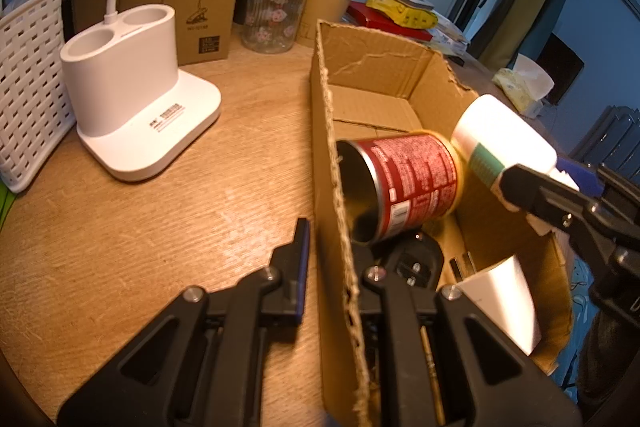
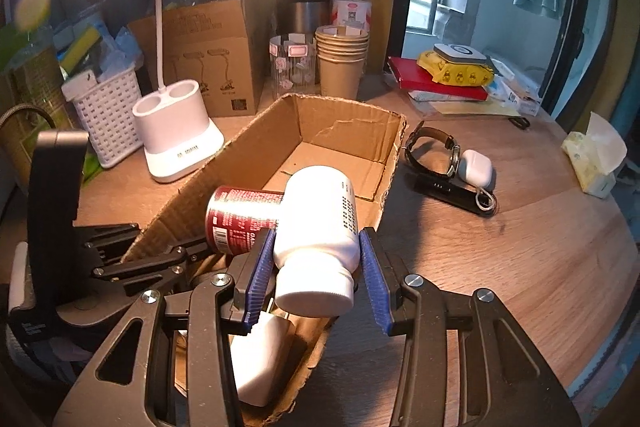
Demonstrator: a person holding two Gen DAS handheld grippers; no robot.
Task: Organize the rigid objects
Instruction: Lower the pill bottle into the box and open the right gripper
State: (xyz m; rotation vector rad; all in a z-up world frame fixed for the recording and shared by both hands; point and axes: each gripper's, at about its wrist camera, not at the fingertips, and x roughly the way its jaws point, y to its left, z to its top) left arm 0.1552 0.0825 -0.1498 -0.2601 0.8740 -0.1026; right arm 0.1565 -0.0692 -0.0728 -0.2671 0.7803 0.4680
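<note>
An open cardboard box lies on the wooden table. My left gripper is shut on the box's near side wall, one finger outside and one inside; it also shows as a black frame in the right wrist view. My right gripper is shut on a white plastic bottle, cap toward the camera, held tilted over the box. A red can lies on its side inside the box, right beside the bottle. A white block and a black item also lie in the box.
A white desk lamp base and a white lattice basket stand left of the box. Paper cups, a glass and a brown carton stand behind. A watch, an earbud case and tissues lie to the right.
</note>
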